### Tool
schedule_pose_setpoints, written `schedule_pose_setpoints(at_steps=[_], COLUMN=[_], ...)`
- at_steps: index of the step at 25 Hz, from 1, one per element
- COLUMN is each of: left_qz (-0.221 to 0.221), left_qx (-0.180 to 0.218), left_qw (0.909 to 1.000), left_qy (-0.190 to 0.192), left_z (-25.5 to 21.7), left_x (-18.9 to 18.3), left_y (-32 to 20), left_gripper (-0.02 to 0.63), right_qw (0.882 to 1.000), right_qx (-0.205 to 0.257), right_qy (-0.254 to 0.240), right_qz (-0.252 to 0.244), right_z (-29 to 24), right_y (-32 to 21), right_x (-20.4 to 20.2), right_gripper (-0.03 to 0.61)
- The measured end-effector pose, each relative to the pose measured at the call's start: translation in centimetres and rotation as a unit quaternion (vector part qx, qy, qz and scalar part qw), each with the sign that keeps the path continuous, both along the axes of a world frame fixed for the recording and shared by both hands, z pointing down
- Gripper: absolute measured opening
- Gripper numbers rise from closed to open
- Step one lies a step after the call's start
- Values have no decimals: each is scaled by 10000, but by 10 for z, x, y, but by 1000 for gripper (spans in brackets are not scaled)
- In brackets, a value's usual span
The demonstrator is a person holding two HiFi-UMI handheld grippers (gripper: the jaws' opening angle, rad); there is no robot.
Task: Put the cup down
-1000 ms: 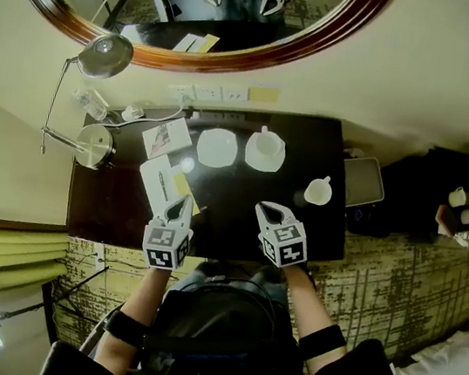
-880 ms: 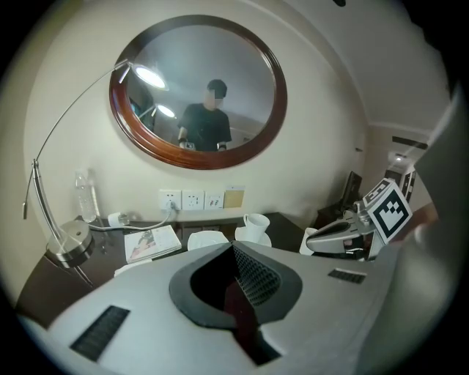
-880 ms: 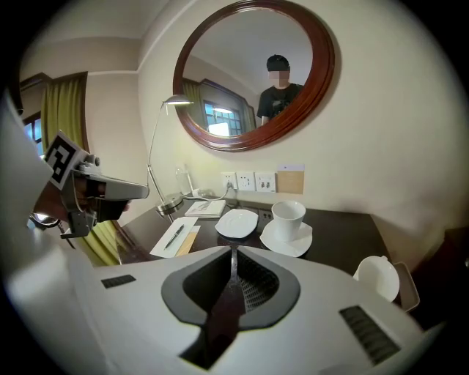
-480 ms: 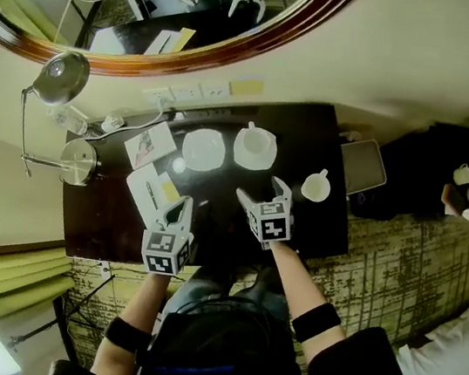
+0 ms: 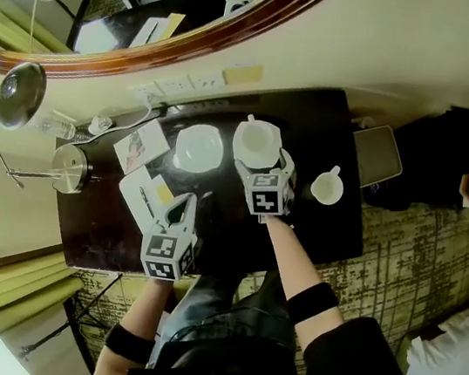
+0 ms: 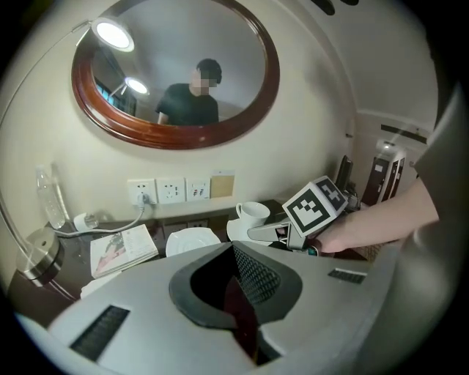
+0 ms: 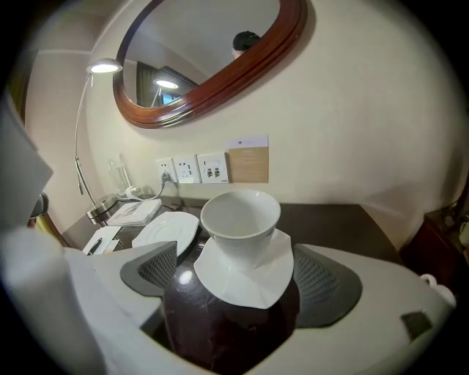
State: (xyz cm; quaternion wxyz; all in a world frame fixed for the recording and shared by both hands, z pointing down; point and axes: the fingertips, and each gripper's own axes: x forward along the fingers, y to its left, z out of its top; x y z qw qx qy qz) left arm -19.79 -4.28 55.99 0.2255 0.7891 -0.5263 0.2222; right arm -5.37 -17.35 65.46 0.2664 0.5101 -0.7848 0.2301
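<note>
Two cups are on the dark desk (image 5: 337, 234), and the one that matters, the cup (image 7: 239, 220) standing upright on its saucer (image 7: 253, 282) near the wall, sits straight ahead of the right gripper (image 7: 242, 289); nothing holds it. That gripper's jaws have just been opening and now stand wide apart, one on each side of the saucer's near corner, with the pads clear of both saucer and cup. To my eye this is a reach, not a release: the cup already rests on the saucer, so the spread jaws look ready to close on it before it can be set down anywhere else, perhaps on the empty saucer (image 5: 198, 147) just beside it. A second ago the right gripper was back near the person's edge of the desk with its jaws together; since then it has come forward and down to the saucer. The left gripper (image 5: 186, 205) has drifted only a little, stays over the notepad (image 5: 146, 197) and has its jaws closed on nothing. The other cup (image 5: 326, 187) stands alone, well apart to the right, where it was before, and the lamp (image 5: 21, 95) and oval mirror (image 5: 179, 37) sit differently in the head view only because the head has turned
</note>
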Motion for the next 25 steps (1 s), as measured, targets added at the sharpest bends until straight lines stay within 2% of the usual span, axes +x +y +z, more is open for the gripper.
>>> schedule_pose_setpoints(at_steps=[14, 18, 21, 25], left_qz=[160, 102, 83, -4], left_qx=[-17, -59, -102, -75], left_qw=[9998, 9999, 9999, 10000], left_qy=[-91, -94, -87, -59], left_z=[23, 26, 29, 33], left_x=[3, -1, -2, -5], left_y=[-3, -2, 0, 1], left_gripper=[4, 4, 4, 4], right_qw=[9992, 9988, 9983, 9983], right_qx=[383, 430, 448, 465], right_qy=[-134, -84, -114, -184], right_qz=[-3, -214, -343, -297], right_z=[13, 10, 7, 6], right_y=[-46, -50, -51, -52], right_x=[-10, -17, -19, -19], right_gripper=[531, 527, 442, 433])
